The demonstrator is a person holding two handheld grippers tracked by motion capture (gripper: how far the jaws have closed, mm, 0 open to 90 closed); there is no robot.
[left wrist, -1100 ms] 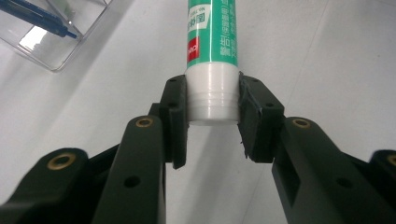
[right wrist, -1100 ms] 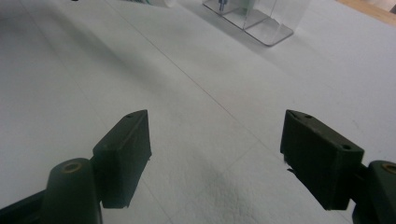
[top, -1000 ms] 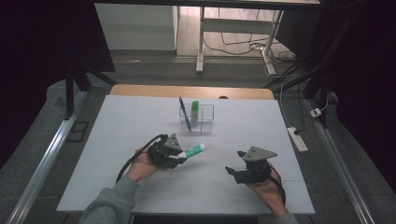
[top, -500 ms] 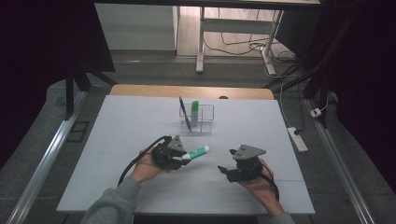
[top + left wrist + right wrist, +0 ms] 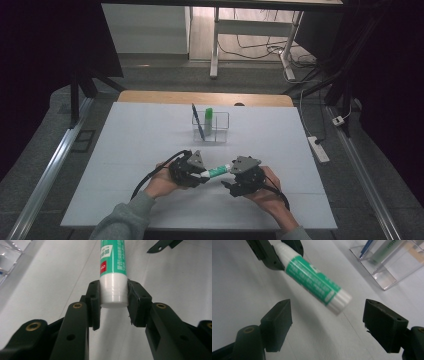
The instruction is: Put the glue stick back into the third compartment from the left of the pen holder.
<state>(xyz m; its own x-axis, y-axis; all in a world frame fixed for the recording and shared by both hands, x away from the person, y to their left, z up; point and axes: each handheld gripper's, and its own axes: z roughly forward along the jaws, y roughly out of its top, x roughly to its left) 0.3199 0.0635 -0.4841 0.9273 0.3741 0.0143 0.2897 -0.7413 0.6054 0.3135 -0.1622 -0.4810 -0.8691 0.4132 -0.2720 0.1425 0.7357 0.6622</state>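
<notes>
Low in the middle of the frame, the left tool [image 5: 202, 175] pinches the white end of a glue stick [image 5: 218, 172] above the surface [image 5: 125, 150]. The right tool [image 5: 328, 322] is spread wide near its other end.

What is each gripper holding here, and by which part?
The left gripper clamps the glue stick by one white end. The right gripper is open, holding nothing, its fingers apart near the other end.

A green-and-white glue stick [image 5: 218, 172], its label printed in white, hangs roughly level just above the pale worktop [image 5: 125, 150], clamped at one white end, its other white end pointing free toward the right.
</notes>
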